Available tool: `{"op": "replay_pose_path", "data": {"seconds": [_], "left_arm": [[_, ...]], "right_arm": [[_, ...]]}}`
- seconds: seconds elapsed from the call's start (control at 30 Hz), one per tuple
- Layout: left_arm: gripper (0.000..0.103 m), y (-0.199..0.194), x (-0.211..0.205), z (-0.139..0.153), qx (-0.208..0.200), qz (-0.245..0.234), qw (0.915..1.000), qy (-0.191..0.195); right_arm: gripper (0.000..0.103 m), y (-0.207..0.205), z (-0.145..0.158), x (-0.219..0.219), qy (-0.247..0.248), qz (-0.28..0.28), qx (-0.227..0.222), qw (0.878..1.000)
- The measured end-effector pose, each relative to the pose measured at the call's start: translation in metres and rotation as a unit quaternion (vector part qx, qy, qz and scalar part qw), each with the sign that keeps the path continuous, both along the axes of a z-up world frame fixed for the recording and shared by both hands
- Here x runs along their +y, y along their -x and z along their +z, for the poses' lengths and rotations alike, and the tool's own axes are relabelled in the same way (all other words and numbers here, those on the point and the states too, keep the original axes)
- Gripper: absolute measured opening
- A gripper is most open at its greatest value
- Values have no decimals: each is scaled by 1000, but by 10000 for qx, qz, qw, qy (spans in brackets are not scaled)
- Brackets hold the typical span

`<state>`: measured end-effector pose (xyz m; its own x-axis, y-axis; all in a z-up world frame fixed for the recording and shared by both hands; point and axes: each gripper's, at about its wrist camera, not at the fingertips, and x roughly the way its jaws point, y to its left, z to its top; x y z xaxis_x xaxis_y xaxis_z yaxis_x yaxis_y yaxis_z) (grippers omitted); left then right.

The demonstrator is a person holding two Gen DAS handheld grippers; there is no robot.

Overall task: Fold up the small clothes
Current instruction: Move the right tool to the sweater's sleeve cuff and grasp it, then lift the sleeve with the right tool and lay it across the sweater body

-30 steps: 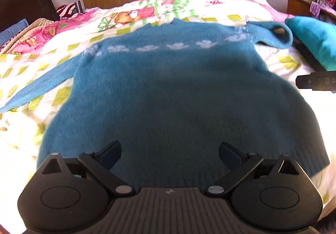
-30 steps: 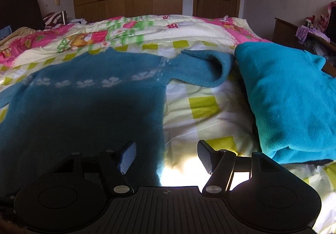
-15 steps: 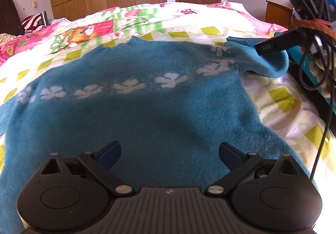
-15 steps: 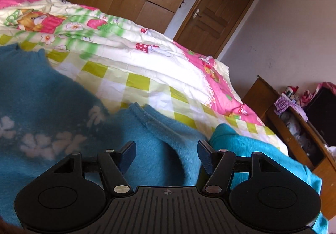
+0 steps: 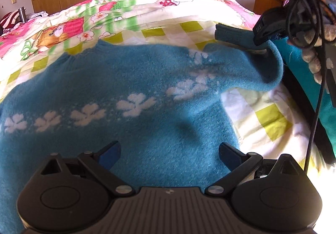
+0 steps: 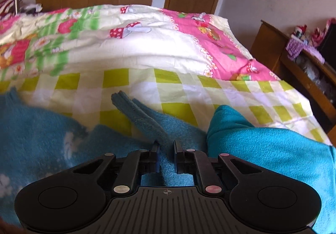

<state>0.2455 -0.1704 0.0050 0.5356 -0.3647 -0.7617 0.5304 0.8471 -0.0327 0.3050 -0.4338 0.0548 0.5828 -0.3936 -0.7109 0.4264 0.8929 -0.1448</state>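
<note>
Right gripper (image 6: 167, 155), spread half a second ago, now pinches sweater sleeve (image 6: 147, 122). Left gripper (image 5: 169, 153) spread wide above sweater (image 5: 117, 86) body, touching nothing.

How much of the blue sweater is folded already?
Hardly any yet. The sweater is spread flat on the bed, so laying it out looks done. Right now the right gripper has its jaws closed on the sleeve, ready to bring it over. The left gripper is open above the body. Both sleeves and the body fold are left.
</note>
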Motion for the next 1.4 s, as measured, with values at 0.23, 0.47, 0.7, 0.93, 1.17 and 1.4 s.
{"op": "replay_pose_path", "data": {"seconds": [0.23, 0.47, 0.7, 0.93, 1.17, 1.4], "left_arm": [[103, -15, -29, 9, -7, -310, 9993, 208], [103, -27, -65, -23, 513, -786, 9954, 208], [103, -28, -34, -10, 753, -645, 9933, 597], [103, -21, 75, 8, 701, 107, 9959, 560], [103, -14, 165, 5, 658, 863, 9939, 204], [103, -16, 203, 1, 697, 1356, 9877, 342]], "right_arm": [[10, 41, 55, -56, -1545, -1125, -1159, 9747], [9, 37, 73, -56, -1686, -1175, -1355, 9692], [10, -8, 96, 33, -1166, 319, -1253, 9847], [10, -48, 56, 170, -1181, 1968, -698, 9708], [12, -72, -28, 302, -612, 3304, 365, 9411], [17, -61, -43, 323, 81, 3766, 715, 9236]]}}
